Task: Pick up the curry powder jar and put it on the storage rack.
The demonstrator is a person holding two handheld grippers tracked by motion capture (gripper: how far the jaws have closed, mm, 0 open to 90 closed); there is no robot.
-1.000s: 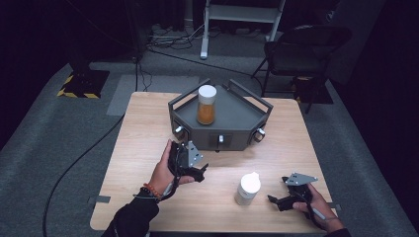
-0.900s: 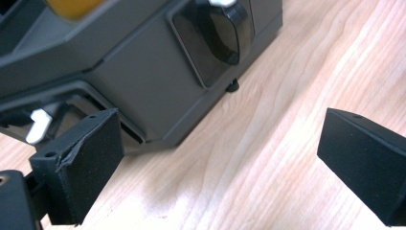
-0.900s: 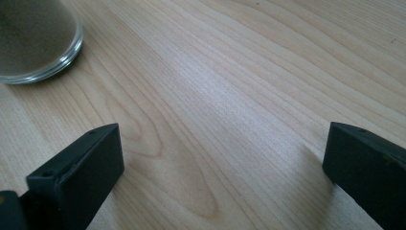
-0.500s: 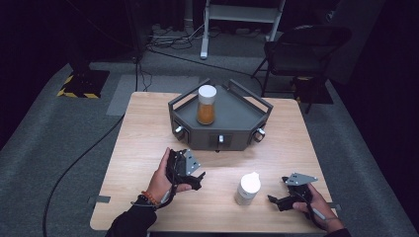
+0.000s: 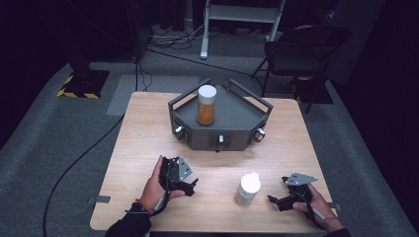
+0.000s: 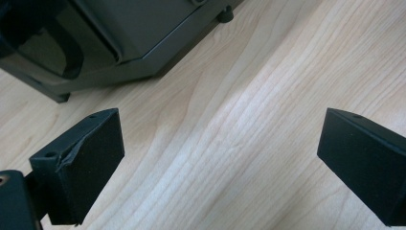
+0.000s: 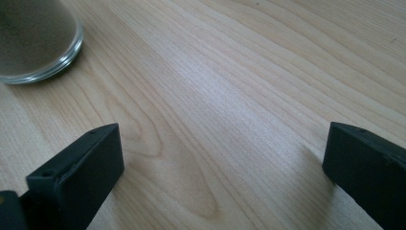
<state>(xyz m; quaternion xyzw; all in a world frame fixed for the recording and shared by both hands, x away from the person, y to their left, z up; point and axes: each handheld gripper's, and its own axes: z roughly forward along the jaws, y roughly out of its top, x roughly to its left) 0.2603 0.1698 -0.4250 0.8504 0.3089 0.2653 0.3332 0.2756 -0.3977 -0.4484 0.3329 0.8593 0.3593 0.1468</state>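
Observation:
A dark grey tray-like stand [image 5: 237, 118] sits at the back middle of the wooden table [image 5: 148, 128]; a jar of orange-brown stuff with a white lid [image 5: 206, 104] stands upright on it. A second white-lidded jar [image 5: 247, 189] stands on the table near the front. My left gripper [image 5: 190, 185] is held low at the front left, open, nothing between its jaws; its own view shows bare wood and the stand's base [image 6: 119, 43]. My right gripper [image 5: 274, 201] rests at the front right, open and empty, just right of the near jar, whose glass base [image 7: 36, 43] shows in its view.
Small knobs [image 5: 221, 140] line the stand's front face. A black folding chair [image 5: 296, 49] and a white frame [image 5: 237, 15] stand behind the table on the grey carpet. A black cable [image 5: 84, 158] trails off the left side.
My left gripper has drawn back toward the table's front edge and a little left. The right gripper and both jars have stayed put.

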